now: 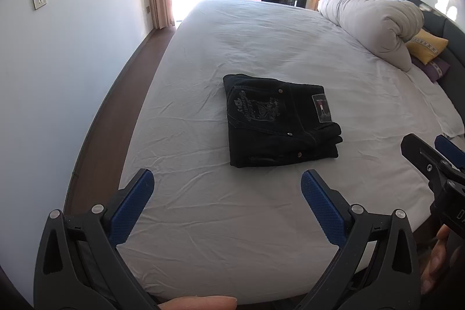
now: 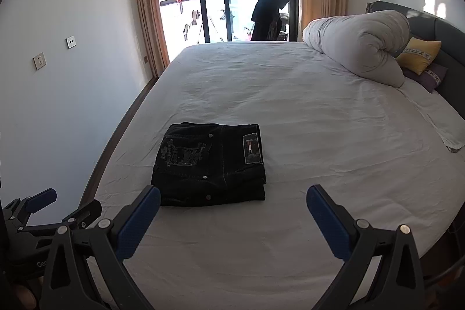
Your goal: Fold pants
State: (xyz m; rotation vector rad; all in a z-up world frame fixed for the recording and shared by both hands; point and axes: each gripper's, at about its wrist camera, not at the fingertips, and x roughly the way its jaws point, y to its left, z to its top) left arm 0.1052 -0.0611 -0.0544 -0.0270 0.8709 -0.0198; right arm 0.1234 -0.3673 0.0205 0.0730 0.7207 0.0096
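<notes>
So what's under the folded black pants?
The folded black pants lie directly on the white bedsheet, which shows all round them. Lower folded layers show at the right edge; anything beneath the stack is covered.

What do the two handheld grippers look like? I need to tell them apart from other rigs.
The left gripper and right gripper look alike: black angular plastic arms, silver round pivot bolts, and blue textured pads on the fingers. No cables or sleeves show.

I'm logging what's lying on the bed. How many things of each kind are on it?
Folded black pants: 1
Rolled white duvet: 1
Yellow cushion: 1
Purple cushion: 1
Total: 4
Both claws, left claw and right claw, hang open, holding nothing.
</notes>
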